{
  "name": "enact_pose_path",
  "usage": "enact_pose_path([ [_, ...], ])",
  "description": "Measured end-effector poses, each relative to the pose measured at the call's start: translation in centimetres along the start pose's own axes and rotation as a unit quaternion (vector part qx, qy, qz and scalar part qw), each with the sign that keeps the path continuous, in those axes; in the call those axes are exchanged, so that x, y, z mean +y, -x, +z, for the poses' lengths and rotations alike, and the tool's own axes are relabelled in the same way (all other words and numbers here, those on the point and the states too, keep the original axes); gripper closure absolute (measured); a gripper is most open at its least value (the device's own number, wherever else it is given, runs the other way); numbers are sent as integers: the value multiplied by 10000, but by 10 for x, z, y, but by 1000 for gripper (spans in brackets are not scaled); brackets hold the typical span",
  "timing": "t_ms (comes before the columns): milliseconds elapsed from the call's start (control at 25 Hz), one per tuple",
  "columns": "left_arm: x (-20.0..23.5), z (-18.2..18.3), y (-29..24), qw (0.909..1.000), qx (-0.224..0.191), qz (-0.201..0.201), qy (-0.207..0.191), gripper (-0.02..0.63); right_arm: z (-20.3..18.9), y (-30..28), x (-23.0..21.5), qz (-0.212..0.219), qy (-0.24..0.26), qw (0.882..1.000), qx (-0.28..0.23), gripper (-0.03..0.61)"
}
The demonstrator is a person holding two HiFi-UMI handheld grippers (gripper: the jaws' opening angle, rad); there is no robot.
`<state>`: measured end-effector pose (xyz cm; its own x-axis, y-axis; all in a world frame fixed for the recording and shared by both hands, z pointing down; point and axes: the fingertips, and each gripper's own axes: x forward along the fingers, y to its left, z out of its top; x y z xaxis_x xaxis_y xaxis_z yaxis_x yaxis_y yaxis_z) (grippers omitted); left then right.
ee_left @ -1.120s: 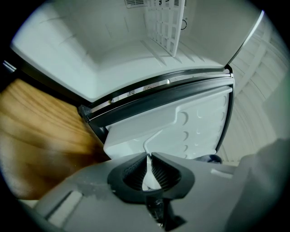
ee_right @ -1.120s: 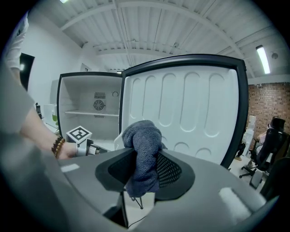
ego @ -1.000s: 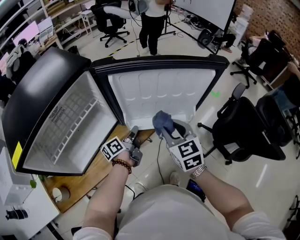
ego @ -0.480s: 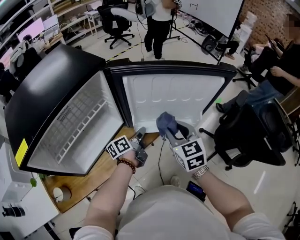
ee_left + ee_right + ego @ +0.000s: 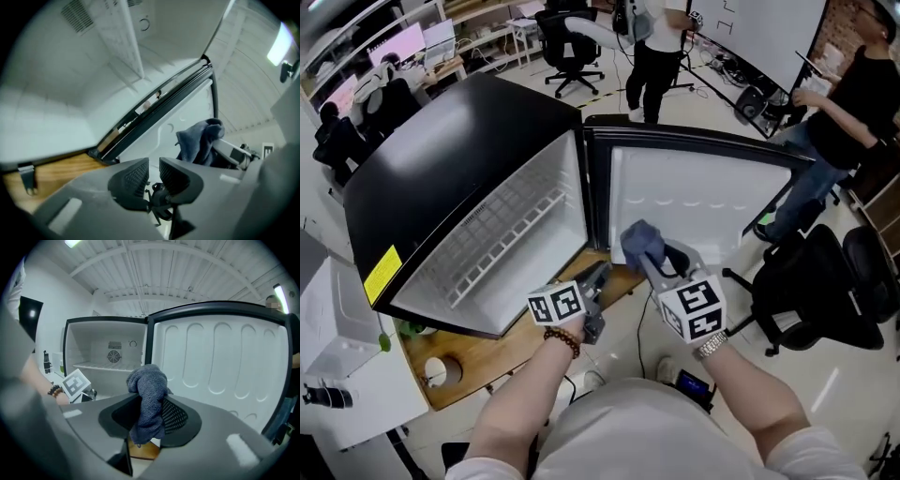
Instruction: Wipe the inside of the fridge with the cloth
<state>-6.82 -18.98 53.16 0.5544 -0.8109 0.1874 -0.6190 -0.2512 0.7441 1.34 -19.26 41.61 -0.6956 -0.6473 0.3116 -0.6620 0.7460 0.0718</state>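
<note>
A small black fridge stands with its door [image 5: 698,202] swung wide and its white interior [image 5: 506,234] bare, with a wire shelf. The blue-grey cloth [image 5: 642,242] hangs bunched between the jaws of my right gripper [image 5: 654,262], which is shut on it in front of the door's inner face. In the right gripper view the cloth [image 5: 149,394] drapes over the right gripper [image 5: 150,416], with the fridge cavity [image 5: 105,350] behind. My left gripper [image 5: 598,278] is near the fridge's lower front edge. Its jaws have just been opening. In its own view the left gripper [image 5: 153,169] shows a narrow gap with nothing in it.
The fridge rests on a wooden board [image 5: 487,352] by a white cabinet [image 5: 337,356]. A black office chair [image 5: 825,291] stands right of the open door. People stand behind the fridge [image 5: 652,47] and at the far right [image 5: 844,103].
Both grippers have moved up and a little toward the fridge opening. The left gripper has rolled, and its jaws have parted slightly. The cloth stays in the right gripper.
</note>
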Motion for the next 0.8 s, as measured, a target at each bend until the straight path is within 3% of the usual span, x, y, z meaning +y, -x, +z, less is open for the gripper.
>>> enact_pose_path([
  [200, -24, 36, 53, 9903, -367, 274, -1315, 565, 23, -14, 34, 392, 2, 9988, -277, 449],
  [400, -67, 66, 95, 9616, -900, 868, -2444, 592, 46, -11, 55, 1048, 141, 9931, -506, 449],
  [600, -107, 73, 136, 9316, -1292, 1491, -3053, 607, 60, 10, 84, 1725, 369, 9814, -754, 449],
  [800, -146, 61, 158, 9074, -1539, 2132, -3280, 608, 63, 46, 97, 2221, 490, 9696, -906, 449],
])
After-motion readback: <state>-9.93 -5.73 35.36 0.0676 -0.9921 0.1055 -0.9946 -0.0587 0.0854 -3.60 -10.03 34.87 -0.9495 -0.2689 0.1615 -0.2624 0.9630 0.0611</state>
